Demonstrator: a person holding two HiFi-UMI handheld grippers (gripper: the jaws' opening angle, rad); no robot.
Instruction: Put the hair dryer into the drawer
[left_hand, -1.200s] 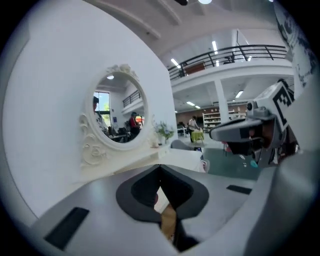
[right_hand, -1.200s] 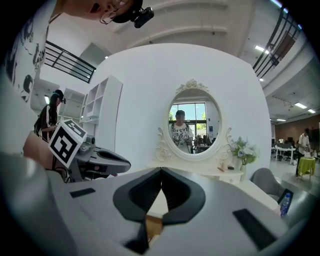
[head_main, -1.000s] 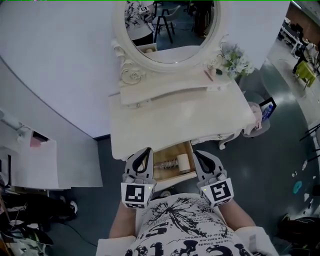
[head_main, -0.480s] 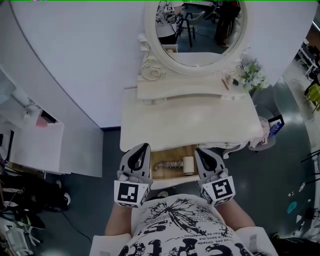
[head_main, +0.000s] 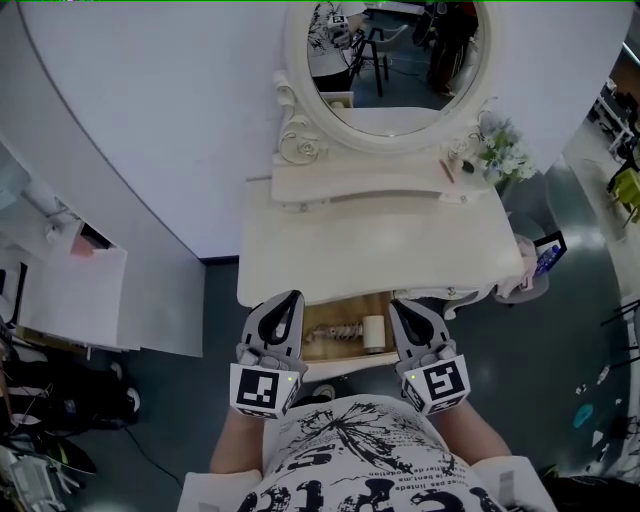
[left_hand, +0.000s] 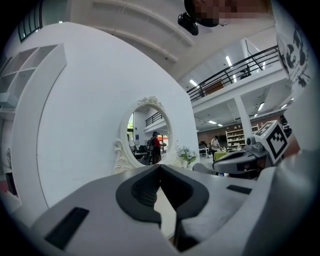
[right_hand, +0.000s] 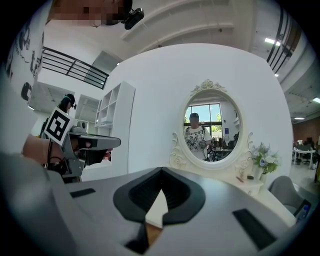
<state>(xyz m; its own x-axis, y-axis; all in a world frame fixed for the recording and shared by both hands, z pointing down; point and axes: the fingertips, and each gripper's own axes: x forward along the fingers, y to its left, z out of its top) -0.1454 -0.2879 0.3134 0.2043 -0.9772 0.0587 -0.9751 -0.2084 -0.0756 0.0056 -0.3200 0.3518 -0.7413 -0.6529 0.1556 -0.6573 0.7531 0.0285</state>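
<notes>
In the head view a white dressing table (head_main: 380, 250) has its wooden drawer (head_main: 345, 352) pulled open at the front. A pale hair dryer (head_main: 372, 332) lies inside it with its coiled cord (head_main: 335, 329) beside it. My left gripper (head_main: 292, 298) hovers over the drawer's left end, shut and empty. My right gripper (head_main: 398, 306) hovers over the drawer's right end, also shut and empty. In the left gripper view the left gripper (left_hand: 160, 166) points level over the tabletop at the mirror. The right gripper view shows the right gripper (right_hand: 161, 170) with its tips together.
An oval mirror (head_main: 385, 60) with an ornate frame stands at the table's back, above a raised shelf (head_main: 370, 183). A bunch of flowers (head_main: 500, 148) is at the back right. A white cabinet (head_main: 75, 300) stands to the left, a bin (head_main: 528, 268) to the right.
The head view has swung so the table sits further right in the picture. My left gripper has risen a little. Both grippers stay shut and the drawer stays open.
</notes>
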